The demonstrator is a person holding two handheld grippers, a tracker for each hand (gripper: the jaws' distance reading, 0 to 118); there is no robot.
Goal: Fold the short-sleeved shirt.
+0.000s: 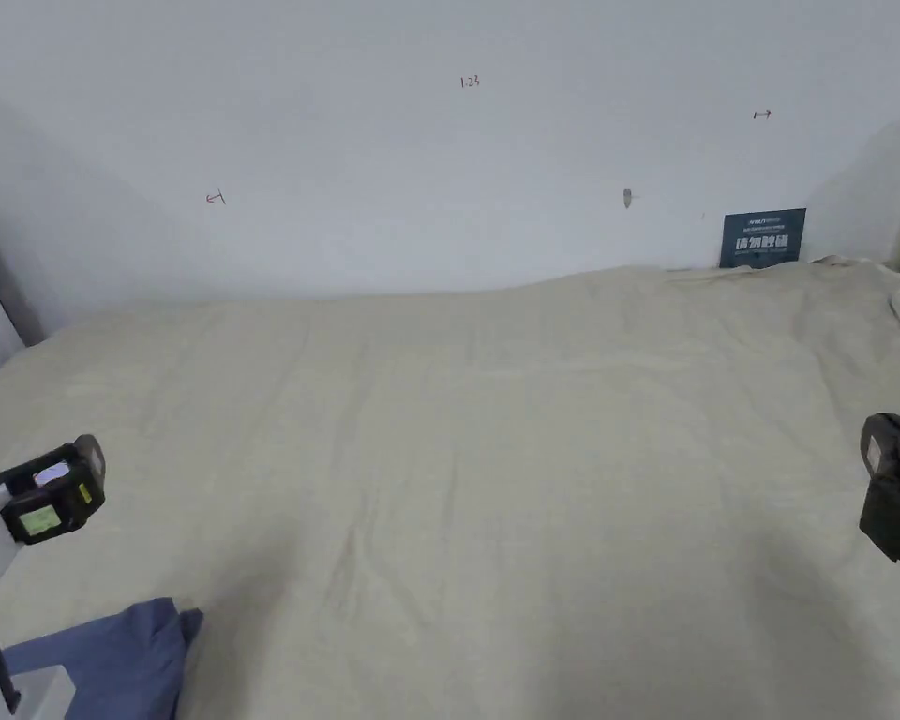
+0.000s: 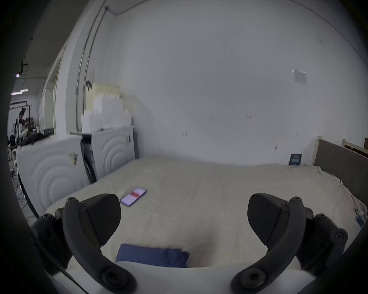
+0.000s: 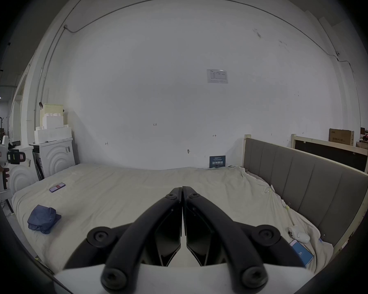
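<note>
A blue shirt (image 1: 111, 656) lies bunched in a small heap at the near left corner of a cream-covered bed (image 1: 495, 450). The right gripper view has the shirt (image 3: 43, 218) as a crumpled lump, and the left gripper view catches the shirt (image 2: 152, 255) just below its jaws. My left gripper (image 2: 184, 218) hangs above the heap, its jaws wide apart with nothing between them. My right gripper (image 3: 182, 192) is over the bed's right side, far from the shirt, jaws pressed together on nothing.
A phone (image 2: 133, 199) lies on the bed's left part. Another phone (image 3: 301, 253) and a small white object (image 3: 297, 234) sit near the padded headboard (image 3: 306, 182) on the right. White cabinets (image 2: 51, 171) stand left of the bed. A blue sign (image 1: 762, 237) leans on the wall.
</note>
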